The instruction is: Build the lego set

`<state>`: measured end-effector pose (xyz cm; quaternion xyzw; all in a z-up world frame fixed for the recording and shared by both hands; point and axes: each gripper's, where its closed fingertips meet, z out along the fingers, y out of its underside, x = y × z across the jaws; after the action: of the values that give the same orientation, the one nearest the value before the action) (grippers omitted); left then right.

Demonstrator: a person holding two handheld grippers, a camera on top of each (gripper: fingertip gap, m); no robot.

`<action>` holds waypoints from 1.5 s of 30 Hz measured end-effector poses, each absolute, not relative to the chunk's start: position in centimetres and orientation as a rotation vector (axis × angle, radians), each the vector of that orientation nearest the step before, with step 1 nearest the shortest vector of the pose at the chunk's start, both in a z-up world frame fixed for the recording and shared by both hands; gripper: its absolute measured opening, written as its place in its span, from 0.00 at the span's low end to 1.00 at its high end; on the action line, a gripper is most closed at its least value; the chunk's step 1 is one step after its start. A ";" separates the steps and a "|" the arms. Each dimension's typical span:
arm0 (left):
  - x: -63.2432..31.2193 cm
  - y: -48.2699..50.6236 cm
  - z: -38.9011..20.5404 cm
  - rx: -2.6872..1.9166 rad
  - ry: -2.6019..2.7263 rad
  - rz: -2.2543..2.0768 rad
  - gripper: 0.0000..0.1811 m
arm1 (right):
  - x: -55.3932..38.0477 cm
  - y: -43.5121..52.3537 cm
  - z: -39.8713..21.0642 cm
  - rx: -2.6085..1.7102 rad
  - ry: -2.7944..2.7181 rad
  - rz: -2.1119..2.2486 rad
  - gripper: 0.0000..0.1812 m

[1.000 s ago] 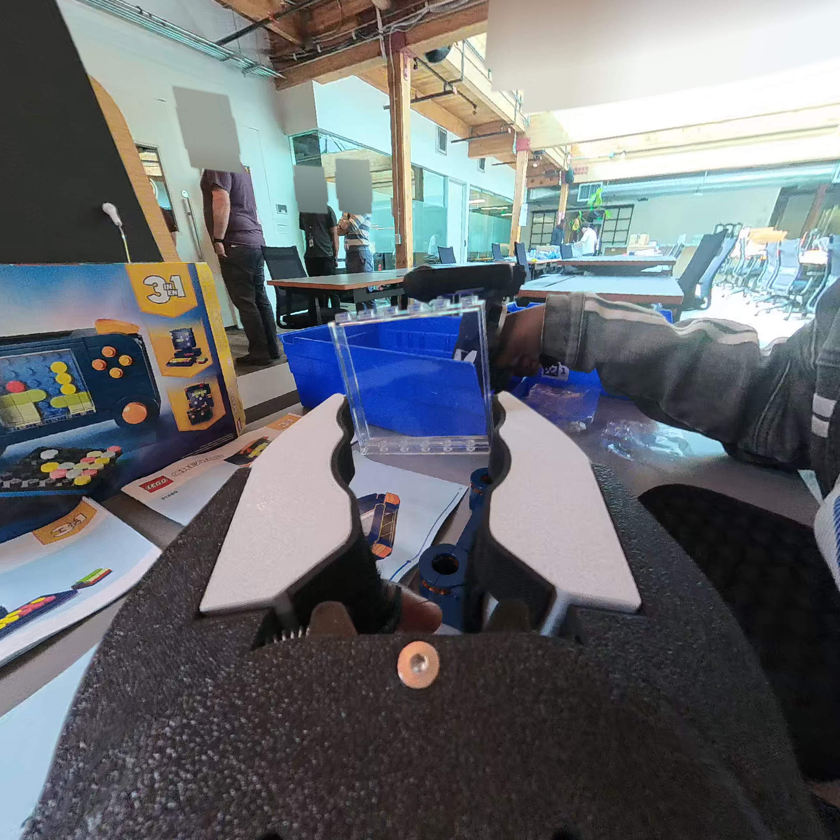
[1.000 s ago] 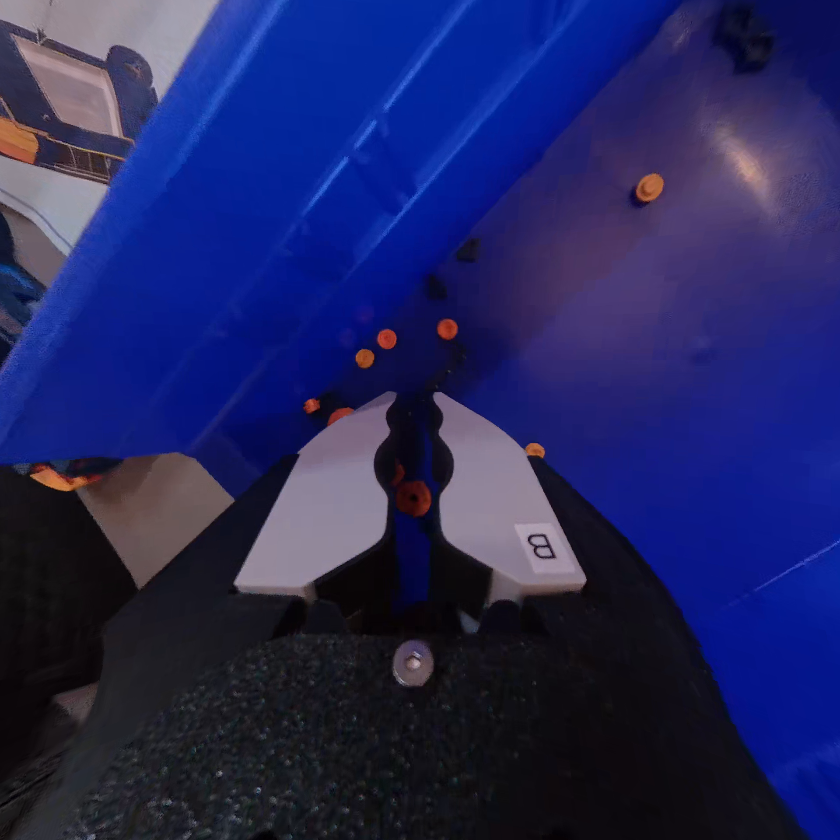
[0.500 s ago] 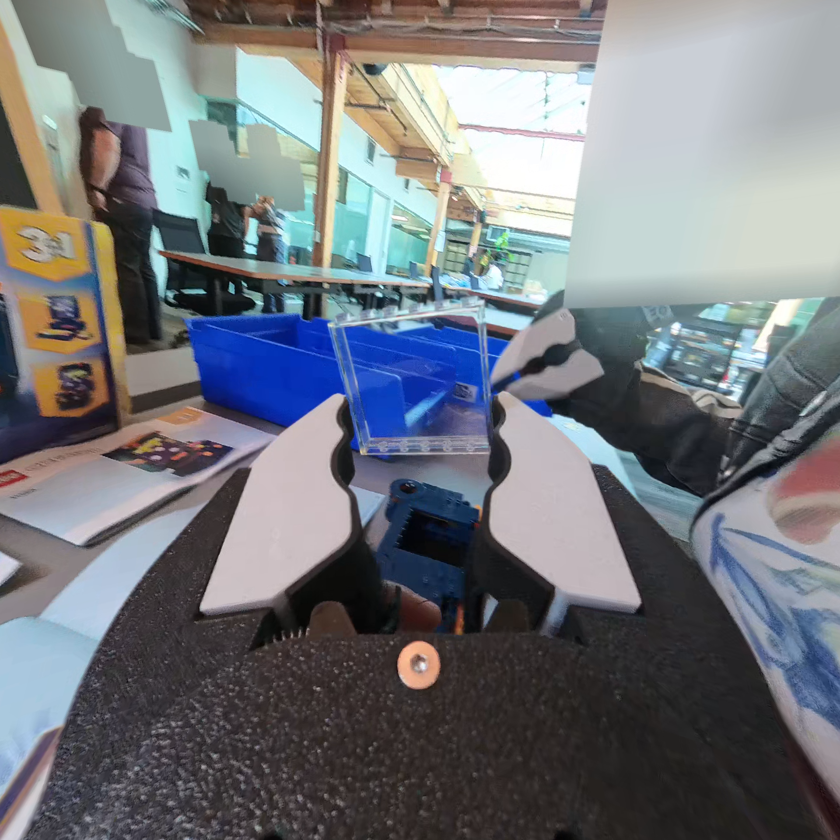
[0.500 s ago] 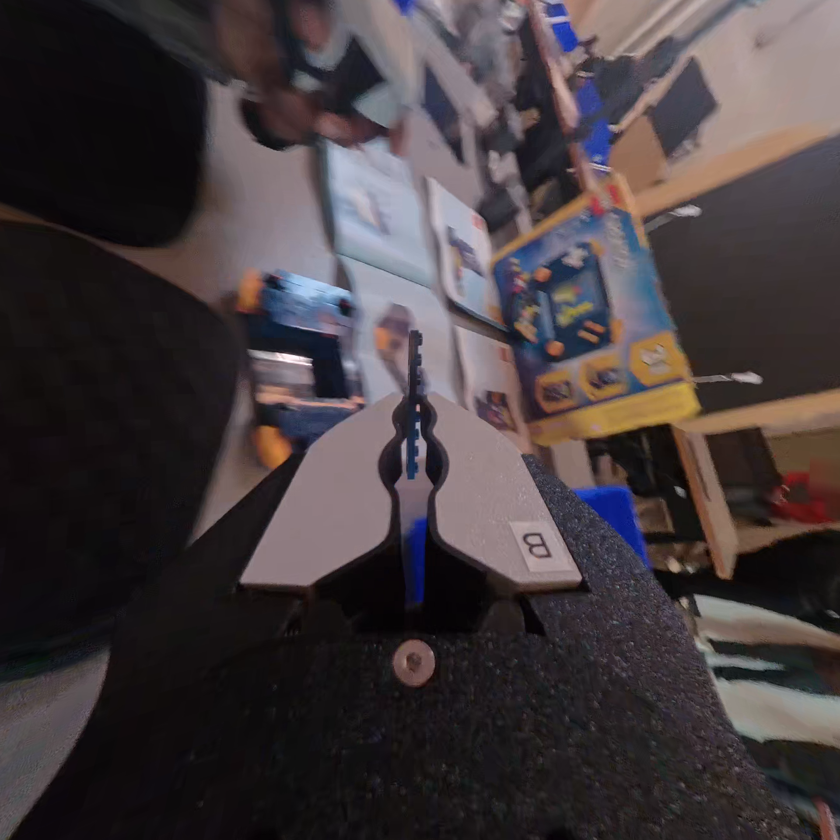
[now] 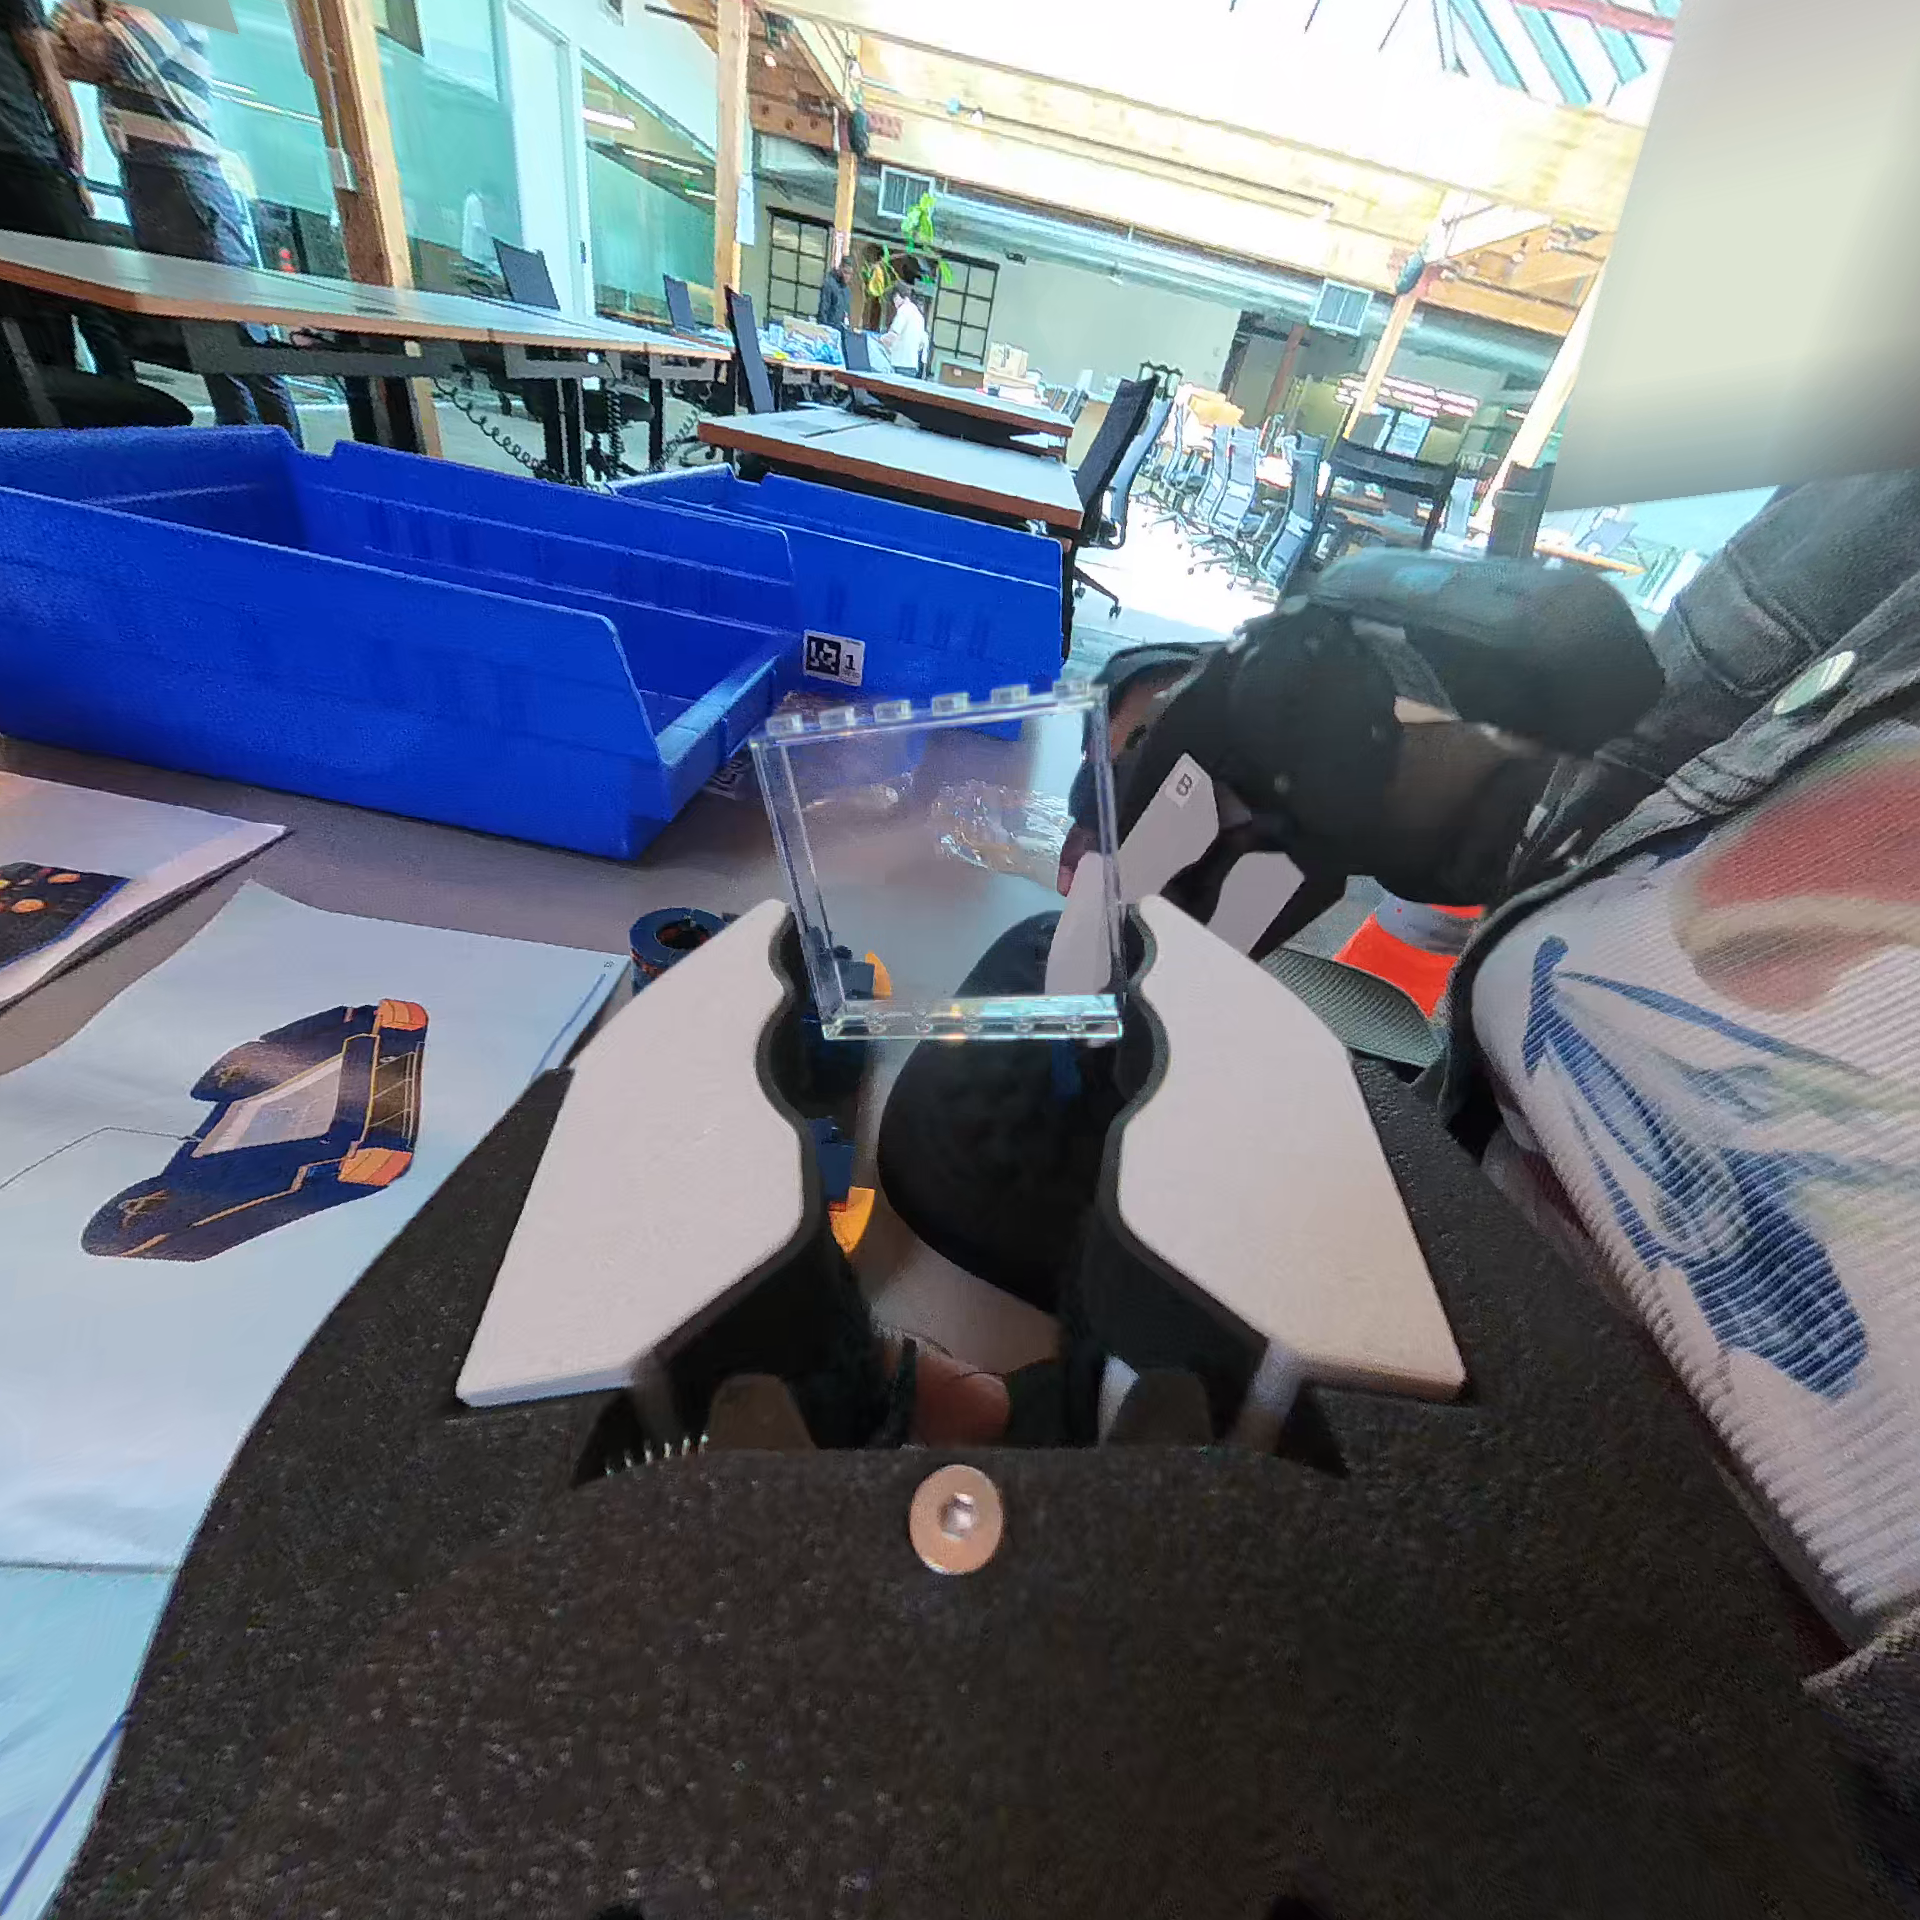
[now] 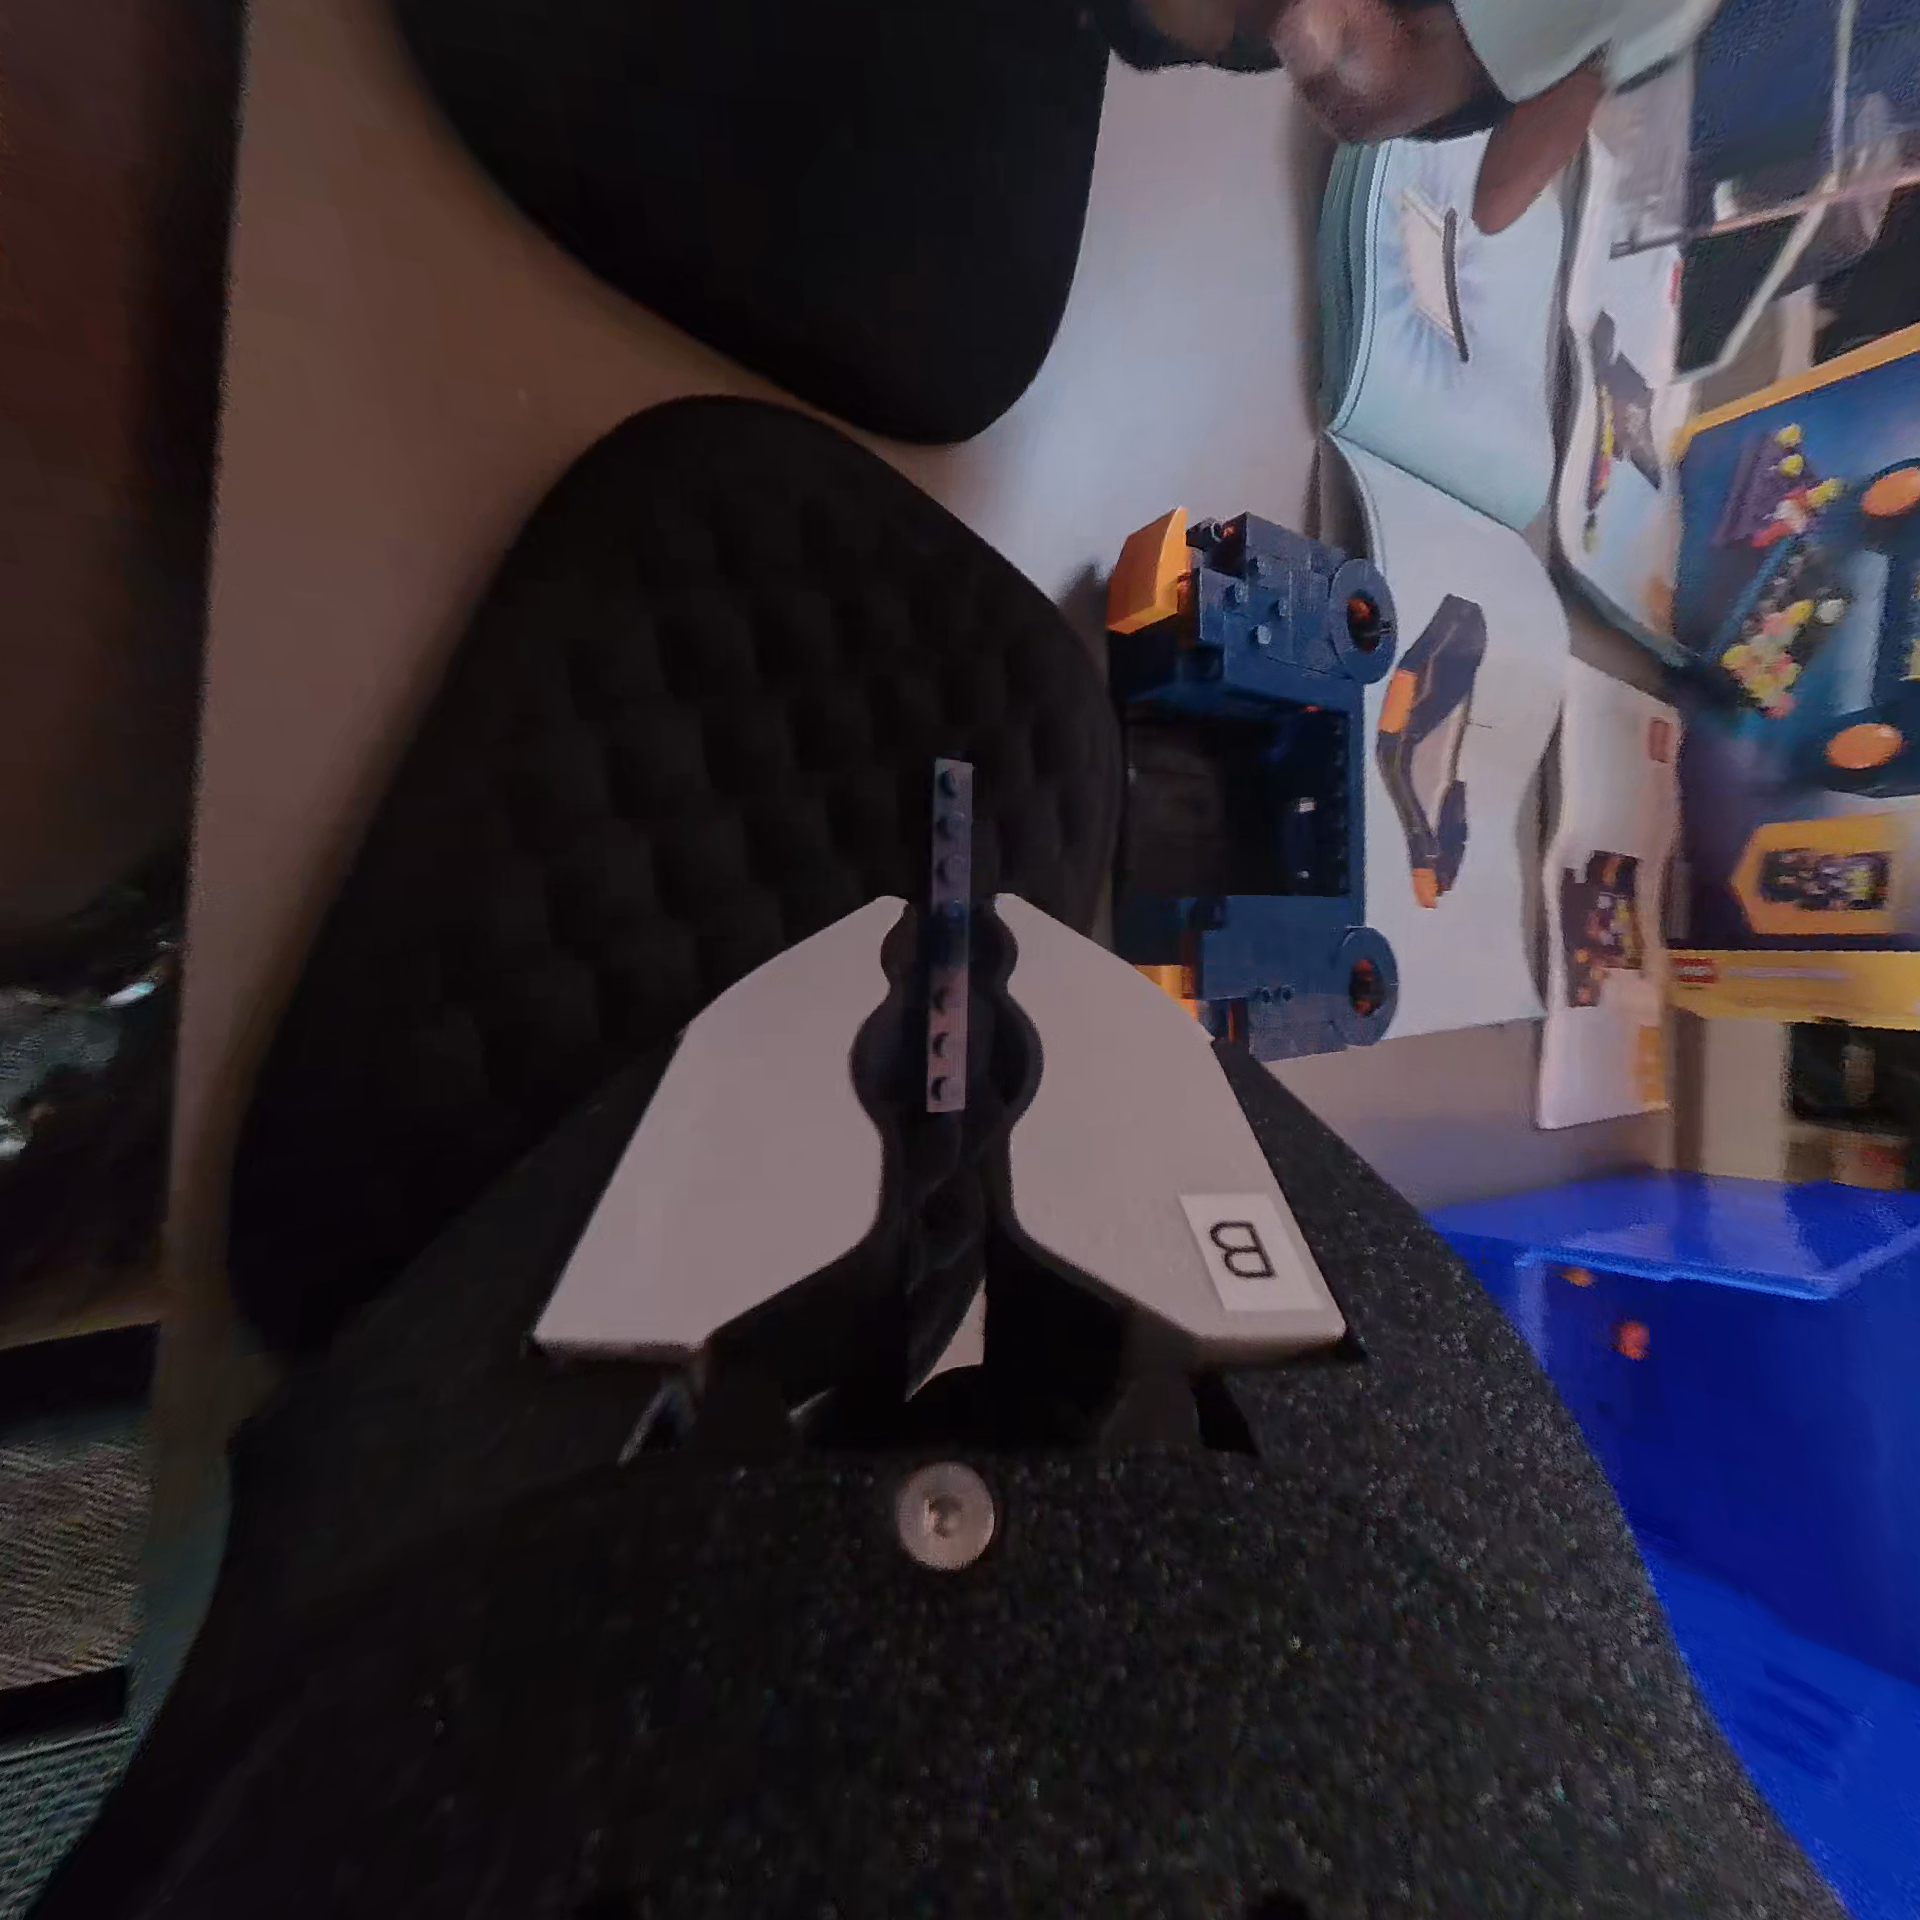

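left fingers [image 5: 798,997] pinch clear panel [image 5: 940,862] | right fingers [image 6: 1049,977] pinch dark plate [image 6: 951,935]

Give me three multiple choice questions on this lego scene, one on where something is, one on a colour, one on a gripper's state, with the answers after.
1. Where is the clear panel?
A. in a blue bin
B. between the left gripper's fingers
C. flat on the booklet

2. What colour is the thin plate in the right gripper?
A. dark blue
B. orange
C. white

3. What state is the right gripper in?
A. wide open, nothing in it
B. shut on the plate
C. shut on the clear panel

Answers:
1 B, the panel stands upright, clamped by its lower edge between the two fingers.
2 A, the studded strip sticking out past the fingertips is dark blue.
3 B, the fingers close on the plate edge-on, its far end free.
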<state>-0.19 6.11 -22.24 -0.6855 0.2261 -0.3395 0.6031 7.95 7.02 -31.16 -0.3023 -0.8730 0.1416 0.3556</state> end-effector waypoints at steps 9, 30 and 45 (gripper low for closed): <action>1.2 5.0 -22.7 -1.584 0.626 -0.853 0.32 | 9.8 7.2 -29.7 -1.237 -2.182 0.947 0.12; -8.3 9.0 -24.5 -1.770 0.296 0.534 0.31 | -3.7 7.9 -20.3 -1.599 -1.469 1.600 0.04; -8.5 9.0 -25.6 -1.819 0.418 0.730 0.31 | -4.6 8.2 -22.7 -1.713 -1.521 1.517 0.04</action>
<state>-8.46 9.04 -25.57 -0.7648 0.1757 0.3068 0.5387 -4.64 8.20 -22.67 -0.6115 -0.5428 0.5415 0.1956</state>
